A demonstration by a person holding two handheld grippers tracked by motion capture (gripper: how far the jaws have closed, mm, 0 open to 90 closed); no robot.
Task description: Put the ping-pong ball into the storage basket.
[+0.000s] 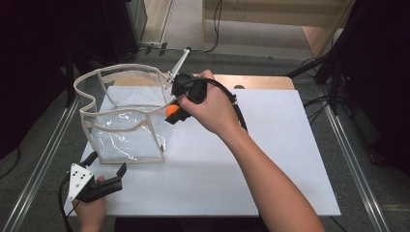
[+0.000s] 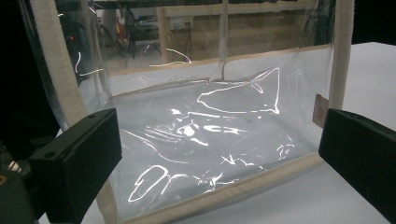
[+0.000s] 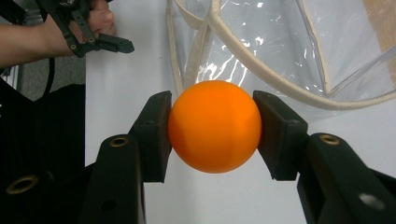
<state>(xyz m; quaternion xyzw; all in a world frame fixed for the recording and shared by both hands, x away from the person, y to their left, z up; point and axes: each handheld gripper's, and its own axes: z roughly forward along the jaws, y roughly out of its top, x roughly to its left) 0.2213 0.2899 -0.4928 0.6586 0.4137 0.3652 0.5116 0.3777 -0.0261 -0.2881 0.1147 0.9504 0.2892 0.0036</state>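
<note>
A clear plastic bag [image 1: 123,121] with cream trim stands open-topped on the left part of the white tabletop [image 1: 270,145]. At the bag's right rim, my right gripper [image 1: 173,113] is shut on an orange ball [image 1: 171,110]. In the right gripper view the ball [image 3: 214,126] sits squeezed between both pads, just in front of the bag's rim [image 3: 280,84]. My left gripper [image 1: 107,163] rests open near the bag's front left corner. Its jaws stand wide apart in the left gripper view, with the bag's clear wall [image 2: 205,130] beyond them and nothing between them.
A wooden board [image 1: 256,81] lies at the table's far edge. Metal rails [image 1: 43,159] run along both sides. Dark equipment and cables stand on the floor to the left, right and back. The white surface to the right of the bag is bare.
</note>
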